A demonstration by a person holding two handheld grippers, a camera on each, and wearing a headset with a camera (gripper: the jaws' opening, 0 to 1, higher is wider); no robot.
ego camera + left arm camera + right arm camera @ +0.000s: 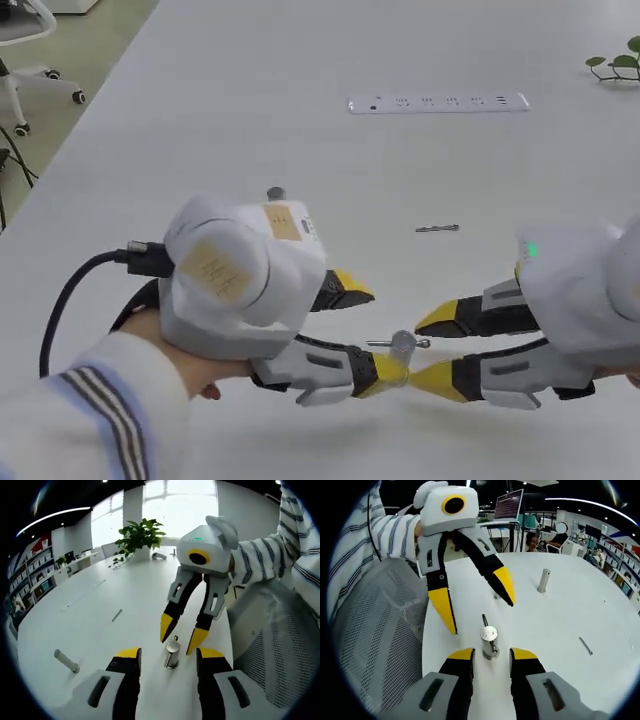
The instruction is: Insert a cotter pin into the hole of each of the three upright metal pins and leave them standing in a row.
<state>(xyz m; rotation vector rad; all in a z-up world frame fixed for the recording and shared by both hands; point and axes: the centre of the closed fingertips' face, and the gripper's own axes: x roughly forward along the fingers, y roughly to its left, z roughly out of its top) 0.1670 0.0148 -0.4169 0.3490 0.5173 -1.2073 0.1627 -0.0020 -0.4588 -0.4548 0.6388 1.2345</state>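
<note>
Steel pin point(402, 352) stands upright; cotter pin point(380, 343) lies horizontal across its head.

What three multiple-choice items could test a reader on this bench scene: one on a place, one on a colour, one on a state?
1. Where does the nearest metal pin stand?
A) between the tips of the left gripper and the right gripper
B) on the power strip
C) beside the plant

2. What colour are the gripper fingertips?
A) red
B) yellow
C) blue

3. In what state is the loose cotter pin?
A) held by a gripper
B) lying flat on the table
C) standing upright

Answers: 1 A, the pin stands between both pairs of open jaws. 2 B, every tip is yellow. 3 B, it lies alone on the white surface, apart from both grippers.
</note>
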